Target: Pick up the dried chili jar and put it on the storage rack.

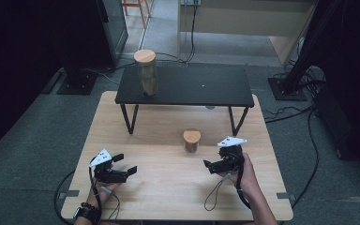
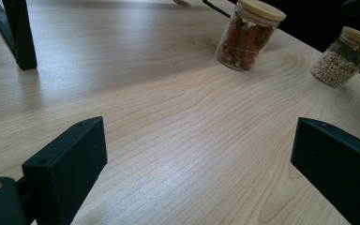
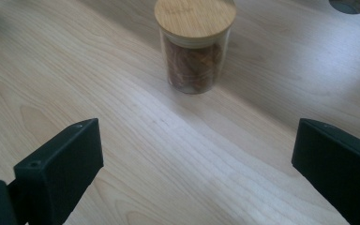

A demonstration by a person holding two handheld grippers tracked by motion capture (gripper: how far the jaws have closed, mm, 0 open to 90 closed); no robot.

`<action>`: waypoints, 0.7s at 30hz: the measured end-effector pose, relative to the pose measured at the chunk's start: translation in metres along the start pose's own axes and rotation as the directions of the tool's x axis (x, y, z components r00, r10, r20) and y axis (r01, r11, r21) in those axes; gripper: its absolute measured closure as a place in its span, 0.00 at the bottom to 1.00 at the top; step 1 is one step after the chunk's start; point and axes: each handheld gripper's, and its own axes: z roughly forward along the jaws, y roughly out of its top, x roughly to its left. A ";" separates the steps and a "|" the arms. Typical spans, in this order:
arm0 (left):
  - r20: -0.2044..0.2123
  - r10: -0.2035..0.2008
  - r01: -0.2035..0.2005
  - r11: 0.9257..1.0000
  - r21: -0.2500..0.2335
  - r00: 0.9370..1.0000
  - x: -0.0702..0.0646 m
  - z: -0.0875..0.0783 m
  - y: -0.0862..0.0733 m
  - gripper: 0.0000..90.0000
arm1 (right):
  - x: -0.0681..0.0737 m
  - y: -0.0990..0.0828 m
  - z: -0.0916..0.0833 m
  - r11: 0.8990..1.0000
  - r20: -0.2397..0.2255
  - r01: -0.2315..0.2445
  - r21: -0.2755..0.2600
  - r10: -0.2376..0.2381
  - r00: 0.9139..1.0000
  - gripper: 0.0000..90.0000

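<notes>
Both your claws gape wide and empty: your right claw [image 1: 212,165] faces the small, bamboo-lidded glass jar [image 1: 191,140] on the wooden counter [image 1: 168,187], ungrasped; left claw [image 1: 125,165] idles.

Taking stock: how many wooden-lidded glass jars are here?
3: tall glass jar on the black shelf; red-filled jar on the wooden table; grain-filled jar beside it. Others may be hidden.

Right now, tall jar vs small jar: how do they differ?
The tall jar stands on the black shelf, at its left end; the small jar stands lower, on the wooden table, ahead of the right gripper. The tall jar is clearly taller than the small jar. Its contents look dark and indistinct; the small jar holds reddish-brown pieces. Both are upright clear jars with round wooden lids.
</notes>
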 end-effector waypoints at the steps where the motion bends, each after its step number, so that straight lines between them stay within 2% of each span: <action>1: 0.001 0.000 0.000 1.000 0.000 1.000 0.000 0.000 0.000 0.04 | 0.000 0.002 0.002 1.000 -0.002 0.000 0.004 0.000 1.000 0.02; 9: 0.002 0.002 -0.002 1.000 -0.004 1.000 0.000 -0.001 -0.001 0.04 | 0.000 0.012 0.020 1.000 -0.023 -0.019 0.011 0.019 1.000 0.03; 21: 0.001 -0.010 0.010 1.000 -0.015 1.000 0.001 -0.001 -0.003 0.04 | -0.002 0.028 0.042 0.999 -0.022 -0.026 0.037 0.027 0.999 0.03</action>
